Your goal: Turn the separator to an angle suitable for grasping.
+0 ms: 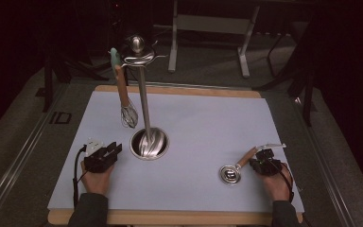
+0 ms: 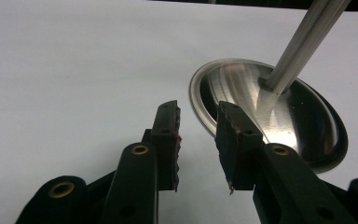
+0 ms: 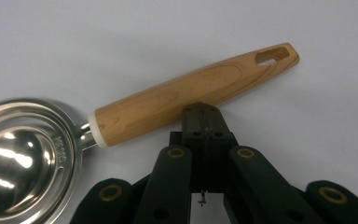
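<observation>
Spoon (image 3: 191, 91) first: where from the right gripper (image 3: 204, 116)?

Just past the tips, flat on the pale table cover (image 1: 208, 123). Close enough that touching or just short of touching cannot be told.

And those jaws?

Pressed together, pad against pad, nothing between. Resting low at the near right of the table in the high view (image 1: 263, 158).

Lie of the spoon?

Wooden handle crosswise to the jaws, not in line with them. Metal bowl off to the left in the right gripper view, slotted handle end to the right. From above (image 1: 238, 168), bowl toward the table's middle, handle slanting back and right to the gripper.

Judgement for a pick-up?

Jaws to part first, then straddle the handle across its width. Probably little turning of the wrist needed.

Left gripper (image 2: 198, 116)?

Narrowly parted, empty, near the left front of the table (image 1: 111, 151). Much farther from the spoon than the right one.

Beyond it?

Round steel base (image 2: 307, 116) of a tall stand just ahead, pole rising from its middle. Whisk (image 1: 128, 113) hanging from the top hook, well apart from the spoon.
</observation>
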Action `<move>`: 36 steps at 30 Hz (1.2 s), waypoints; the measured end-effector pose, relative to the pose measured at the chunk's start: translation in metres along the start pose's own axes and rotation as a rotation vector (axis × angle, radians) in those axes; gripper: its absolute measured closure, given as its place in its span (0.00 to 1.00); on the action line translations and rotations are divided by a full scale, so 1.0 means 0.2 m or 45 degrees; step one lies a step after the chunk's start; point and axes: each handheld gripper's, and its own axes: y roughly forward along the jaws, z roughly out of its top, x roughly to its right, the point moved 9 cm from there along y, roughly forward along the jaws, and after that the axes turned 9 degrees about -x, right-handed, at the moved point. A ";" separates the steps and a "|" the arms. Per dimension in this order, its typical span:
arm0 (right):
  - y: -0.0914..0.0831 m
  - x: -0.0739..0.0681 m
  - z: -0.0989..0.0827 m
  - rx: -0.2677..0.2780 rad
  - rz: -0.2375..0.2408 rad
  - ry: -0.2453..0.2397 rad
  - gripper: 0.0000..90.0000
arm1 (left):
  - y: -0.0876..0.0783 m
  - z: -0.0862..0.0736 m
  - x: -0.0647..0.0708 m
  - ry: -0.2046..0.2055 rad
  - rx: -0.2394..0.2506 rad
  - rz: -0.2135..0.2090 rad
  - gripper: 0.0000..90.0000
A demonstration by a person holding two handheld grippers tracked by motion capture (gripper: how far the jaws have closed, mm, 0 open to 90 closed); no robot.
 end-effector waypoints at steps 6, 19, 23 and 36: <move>0.02 -0.01 0.02 -0.016 0.007 -0.003 1.00 | 0.00 0.00 0.00 0.003 0.002 0.005 0.77; 0.07 -0.07 0.12 -0.036 0.074 -0.039 1.00 | 0.00 0.00 0.00 -0.003 -0.002 0.000 0.77; 0.09 -0.13 0.16 -0.042 0.109 -0.075 1.00 | 0.00 0.00 0.00 -0.006 -0.003 -0.001 0.77; 0.12 -0.30 0.27 -0.073 0.129 -0.189 1.00 | 0.00 0.00 0.00 -0.011 -0.002 -0.005 0.77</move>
